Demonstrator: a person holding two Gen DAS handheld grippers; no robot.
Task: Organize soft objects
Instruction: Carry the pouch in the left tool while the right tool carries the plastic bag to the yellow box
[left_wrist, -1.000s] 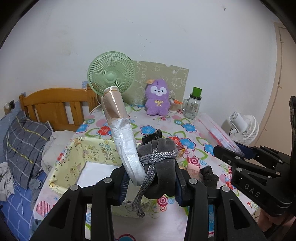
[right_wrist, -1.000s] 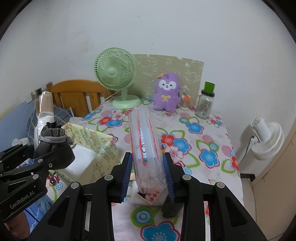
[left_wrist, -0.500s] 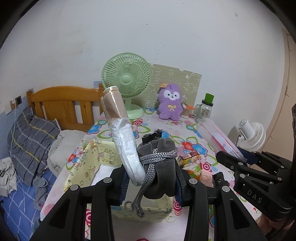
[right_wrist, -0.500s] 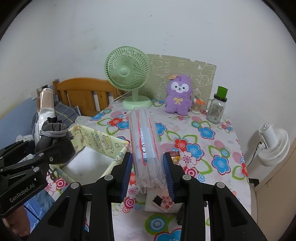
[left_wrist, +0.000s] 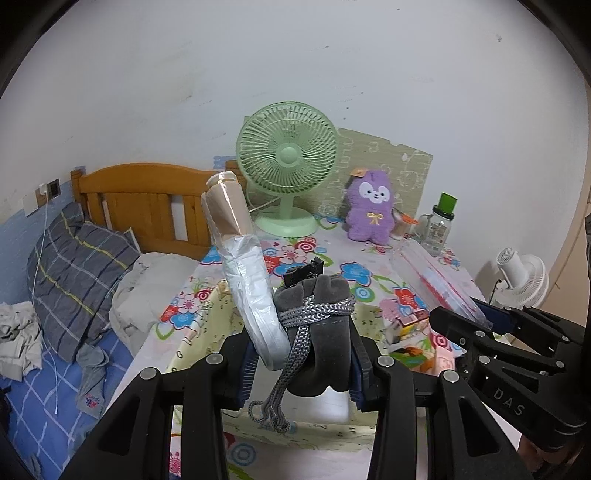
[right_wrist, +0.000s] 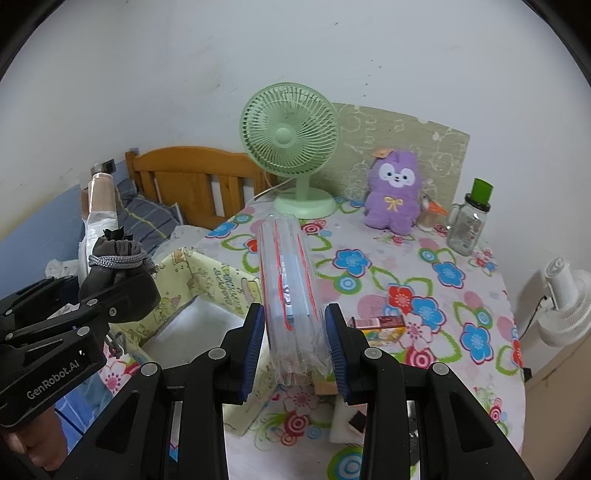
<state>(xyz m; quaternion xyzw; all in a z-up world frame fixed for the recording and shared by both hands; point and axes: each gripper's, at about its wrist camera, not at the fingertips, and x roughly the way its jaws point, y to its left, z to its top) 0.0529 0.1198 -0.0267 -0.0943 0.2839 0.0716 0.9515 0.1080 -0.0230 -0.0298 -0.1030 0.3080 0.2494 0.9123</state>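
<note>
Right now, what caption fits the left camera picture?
Left gripper holds a grey drawstring pouch and a wrapped roll above the yellow fabric box.

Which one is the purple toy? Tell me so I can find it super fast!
Look at the flowery table and find the big green fan standing at the back by the wall. Just right of the fan sits the purple plush toy, upright against a pale green board. It is the only fuzzy purple thing, with a white face and yellow bow.
</note>
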